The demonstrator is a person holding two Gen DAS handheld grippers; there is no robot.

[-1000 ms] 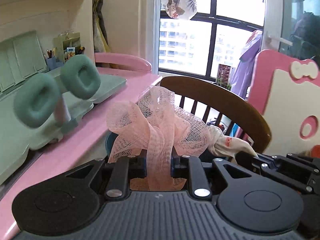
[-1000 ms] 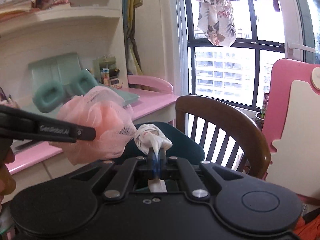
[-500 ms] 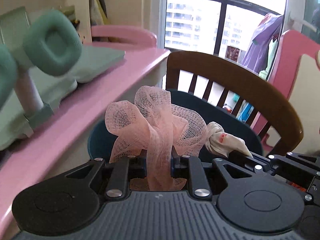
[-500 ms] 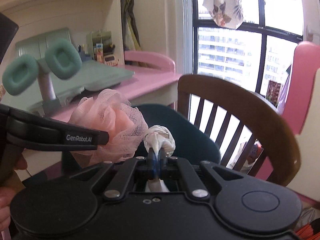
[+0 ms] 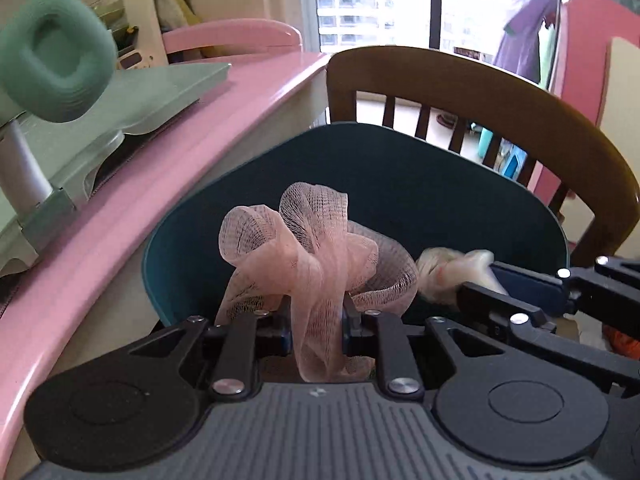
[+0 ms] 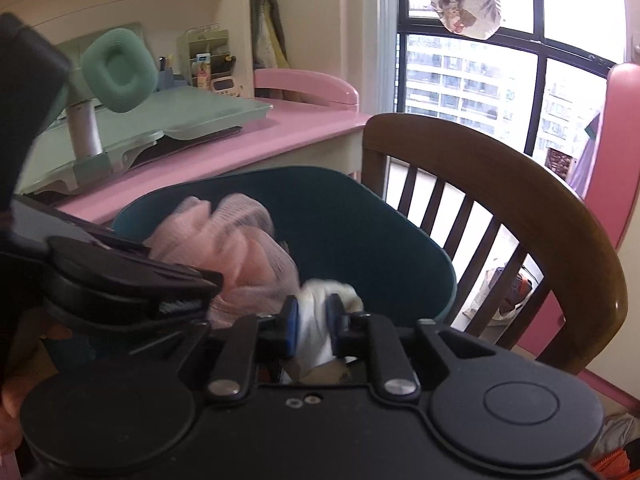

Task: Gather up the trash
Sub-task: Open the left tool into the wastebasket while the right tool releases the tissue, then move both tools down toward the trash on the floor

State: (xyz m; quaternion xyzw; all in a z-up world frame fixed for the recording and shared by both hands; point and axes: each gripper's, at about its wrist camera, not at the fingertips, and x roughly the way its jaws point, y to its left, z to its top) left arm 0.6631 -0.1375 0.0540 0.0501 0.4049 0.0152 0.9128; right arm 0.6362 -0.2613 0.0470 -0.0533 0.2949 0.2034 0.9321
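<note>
Left gripper: jaws clamped on pink mesh pouf, held over the open teal bin. Right gripper: closed on crumpled white wad, just beside the pouf, above the bin beside the pink desk edge.

At frame centre, the teal plastic bin stands before the brown wooden chair, apparently just beside the pink table at left.
</note>
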